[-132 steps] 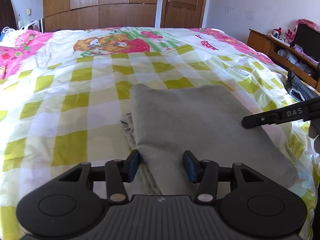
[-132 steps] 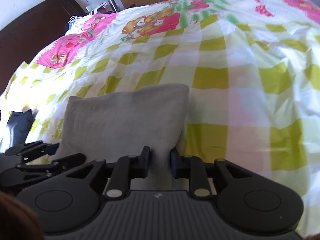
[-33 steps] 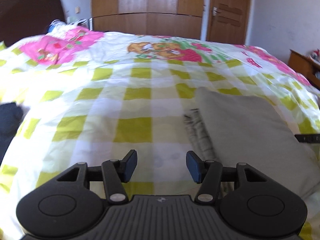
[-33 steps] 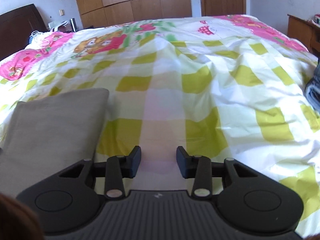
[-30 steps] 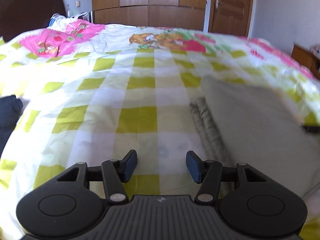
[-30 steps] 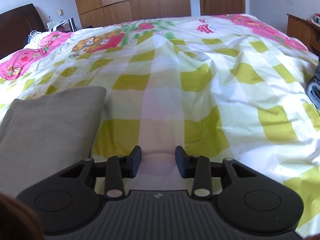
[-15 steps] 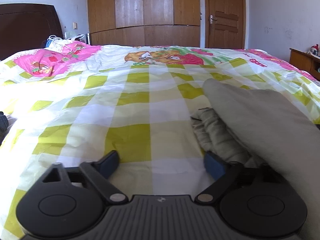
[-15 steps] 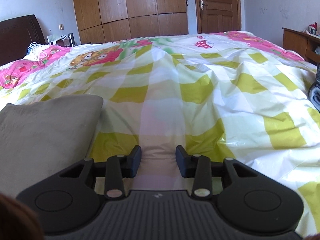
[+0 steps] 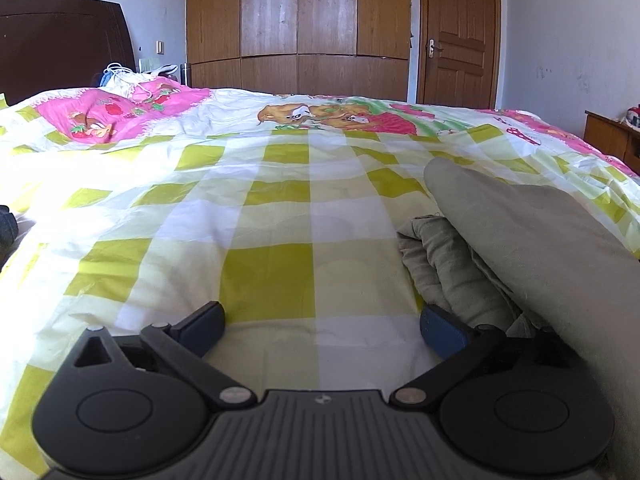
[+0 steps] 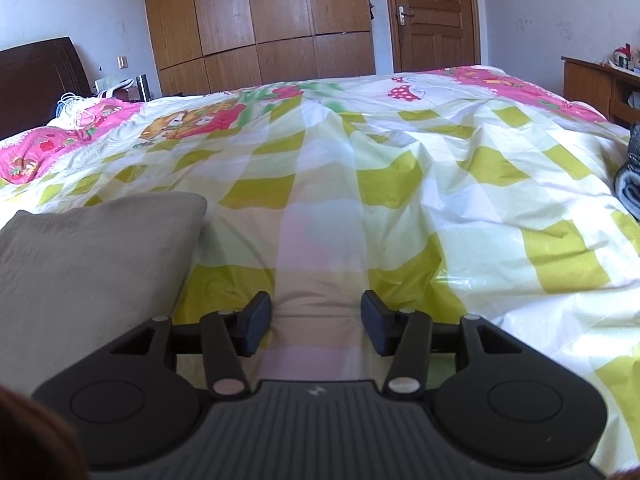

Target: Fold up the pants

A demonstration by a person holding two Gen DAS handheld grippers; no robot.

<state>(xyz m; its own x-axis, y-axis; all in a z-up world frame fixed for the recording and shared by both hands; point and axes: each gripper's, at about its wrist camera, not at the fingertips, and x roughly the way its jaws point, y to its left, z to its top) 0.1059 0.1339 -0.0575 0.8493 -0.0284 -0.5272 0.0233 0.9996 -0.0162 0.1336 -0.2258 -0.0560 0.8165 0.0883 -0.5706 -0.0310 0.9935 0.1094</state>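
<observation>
Folded grey pants [image 9: 532,248] lie on the bed [image 9: 264,200] near its front edge, smooth top layer over bunched layers showing at their left side. Left gripper [image 9: 322,326] sits low over the checked bedspread just left of the pants; jaws spread as wide as they go, nothing between them but bedspread. Its right pad sits against the bunched edge of the pants, contact or gap can't tell. Right gripper [image 10: 316,322] is just right of the pants [image 10: 88,248], jaws opening, nothing between them, pads clear of the fabric. Lots of open bedspread beyond and to both sides, up to the pink border at the far edge. A dark garment [image 10: 630,184] lies at the bed's right edge. Wardrobe [image 9: 296,24] and door [image 9: 458,36] stand past the bed.
</observation>
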